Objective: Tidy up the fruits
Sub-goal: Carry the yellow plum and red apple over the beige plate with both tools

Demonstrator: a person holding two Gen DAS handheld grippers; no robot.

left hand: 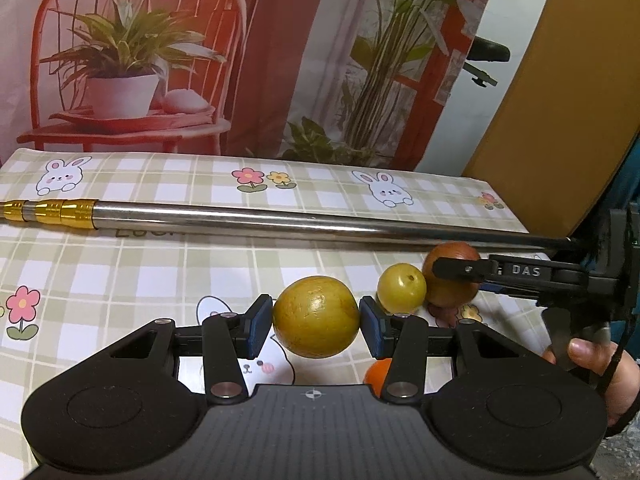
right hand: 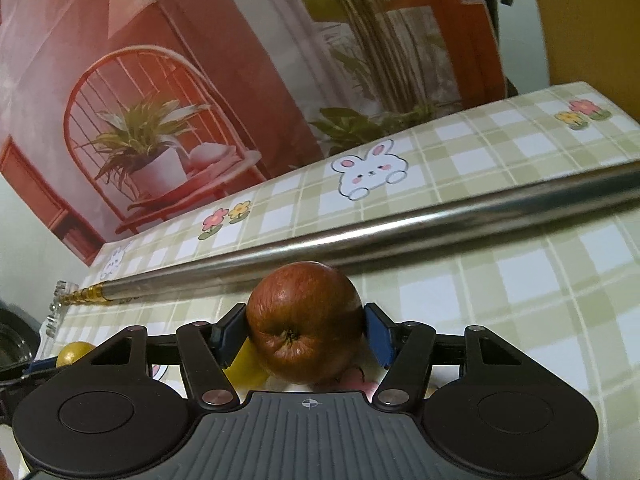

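My left gripper point(left hand: 316, 318) is shut on a large yellow-green fruit point(left hand: 316, 316) held just above the checked tablecloth. To its right a small yellow-green fruit point(left hand: 401, 288) sits on the cloth, touching a red apple point(left hand: 452, 280). My right gripper point(right hand: 304, 330) is shut on that red apple point(right hand: 304, 322); it shows from the side in the left wrist view point(left hand: 460, 270). An orange fruit point(left hand: 378, 374) is partly hidden under my left gripper. A yellow fruit point(right hand: 244, 364) lies behind the apple, mostly hidden.
A long steel telescopic pole point(left hand: 280, 222) with a gold end lies across the table beyond the fruits, also in the right wrist view point(right hand: 400, 236). A printed backdrop point(left hand: 200, 60) stands behind the table's far edge. A small yellow round thing point(right hand: 74, 352) shows at far left.
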